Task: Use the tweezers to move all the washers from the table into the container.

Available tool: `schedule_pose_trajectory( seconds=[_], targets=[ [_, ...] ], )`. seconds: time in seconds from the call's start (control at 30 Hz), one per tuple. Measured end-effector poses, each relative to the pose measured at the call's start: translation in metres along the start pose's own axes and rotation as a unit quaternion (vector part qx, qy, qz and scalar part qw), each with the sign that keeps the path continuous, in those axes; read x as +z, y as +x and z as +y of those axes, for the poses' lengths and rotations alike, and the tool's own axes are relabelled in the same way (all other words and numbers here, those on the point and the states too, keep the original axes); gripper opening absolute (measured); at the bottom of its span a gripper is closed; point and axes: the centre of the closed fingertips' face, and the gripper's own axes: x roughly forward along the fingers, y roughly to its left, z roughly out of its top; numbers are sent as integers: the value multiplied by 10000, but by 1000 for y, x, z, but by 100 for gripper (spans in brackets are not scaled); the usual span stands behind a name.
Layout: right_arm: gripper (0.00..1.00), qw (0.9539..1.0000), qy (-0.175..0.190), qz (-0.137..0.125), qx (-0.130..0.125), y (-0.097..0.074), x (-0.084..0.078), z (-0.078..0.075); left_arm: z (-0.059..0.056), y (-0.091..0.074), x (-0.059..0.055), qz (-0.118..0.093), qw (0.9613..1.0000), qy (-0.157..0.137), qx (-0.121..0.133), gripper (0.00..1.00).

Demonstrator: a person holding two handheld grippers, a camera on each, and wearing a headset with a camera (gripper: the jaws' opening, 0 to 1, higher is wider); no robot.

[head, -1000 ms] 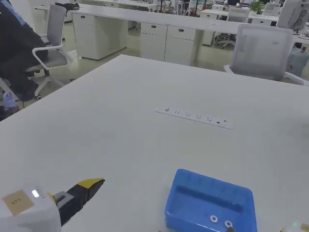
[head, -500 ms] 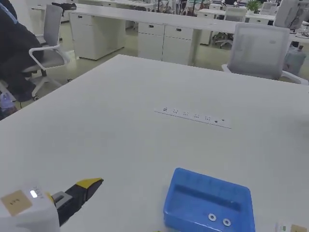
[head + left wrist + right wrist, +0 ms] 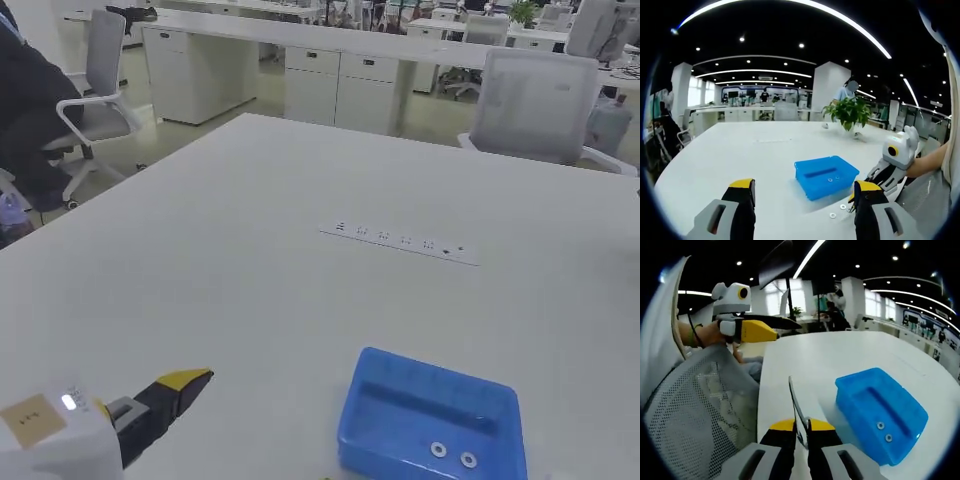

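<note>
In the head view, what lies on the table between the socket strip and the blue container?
Nothing: in the head view, the white table between the socket strip and the blue container is bare.

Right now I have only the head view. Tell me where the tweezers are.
Observer: The right gripper is shut on the tweezers. Their tips point forward over the near edge of the table.
Operator: Report any washers outside the container.
Observer: In the left gripper view, two washers lie on the table just in front of the blue container, close to the right gripper.
Operator: Give me the state of the left gripper.
Observer: The left gripper is open, with its jaws wide apart and nothing between them.
</note>
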Motion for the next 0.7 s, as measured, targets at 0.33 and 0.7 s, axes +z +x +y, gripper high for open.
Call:
schedule_pose_trajectory(
  seconds=[0.33, 0.7],
  targets=[
    [3, 9994, 294, -122, -140, -4, -1, -9, 0, 0, 0, 9, 10000, 14, 4, 82],
    [3, 9728, 2142, -817, -341, -18, -5, -34, 0, 0, 0, 20, 10000, 7, 12, 82]
  ],
)
